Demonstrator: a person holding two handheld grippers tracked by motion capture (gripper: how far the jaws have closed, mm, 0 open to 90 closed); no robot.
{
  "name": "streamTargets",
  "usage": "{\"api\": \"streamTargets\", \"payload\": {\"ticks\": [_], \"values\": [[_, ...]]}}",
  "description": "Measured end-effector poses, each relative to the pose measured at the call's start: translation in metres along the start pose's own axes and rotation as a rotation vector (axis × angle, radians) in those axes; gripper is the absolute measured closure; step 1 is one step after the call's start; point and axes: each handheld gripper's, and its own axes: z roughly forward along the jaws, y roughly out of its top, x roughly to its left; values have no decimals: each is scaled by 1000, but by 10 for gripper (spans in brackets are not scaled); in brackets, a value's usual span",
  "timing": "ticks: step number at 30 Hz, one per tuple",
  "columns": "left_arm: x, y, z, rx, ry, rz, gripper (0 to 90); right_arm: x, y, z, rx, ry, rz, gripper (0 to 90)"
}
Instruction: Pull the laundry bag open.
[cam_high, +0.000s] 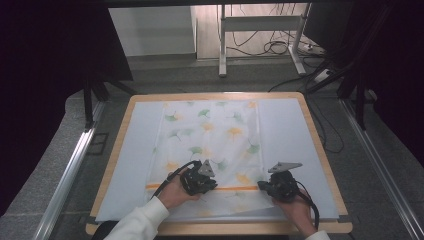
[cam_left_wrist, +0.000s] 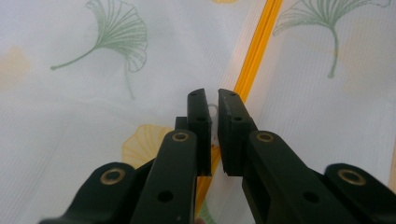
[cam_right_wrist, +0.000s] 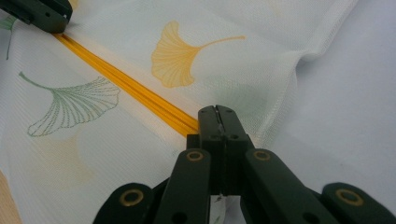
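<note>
White mesh laundry bag with green and yellow ginkgo-leaf print lies flat on a pale sheet over a wooden table, centre of the high view. An orange zipper runs left-right across the bag's near part, lower centre of that frame.

Left gripper sits on the zipper line, lower centre-left of the high view, held by a hand in a white sleeve. In the left gripper view its tip is mid-frame; jaws nearly together with a narrow gap, and a small whitish ring-shaped pull shows in that gap right beside the orange zipper, which runs from the top centre-right down behind the jaws. Pads look closed on the pull, though the contact itself is hard to make out.

Right gripper is at the bag's right edge, lower centre-right of the high view, with the other hand below it. In the right gripper view its tip is centre frame, jaws fully together, pinching bag fabric at the zipper's end; the orange zipper runs from there to the upper left, where the left gripper's dark body sits in the corner. Mesh puckers toward the bag edge, right of the jaws.
</note>
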Motion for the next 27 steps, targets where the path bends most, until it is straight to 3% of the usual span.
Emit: {"api": "streamTargets", "payload": {"ticks": [7,18,27], "values": [[3,-7,-5,9,14,-3,851,0,0,0,0,-2,-1,894],[10,-24,-16,8,17,-45,850,0,0,0,-1,-1,-2,894],[13,-33,-24,13,33,-48,850,0,0,0,-2,-2,-2,894]]}}
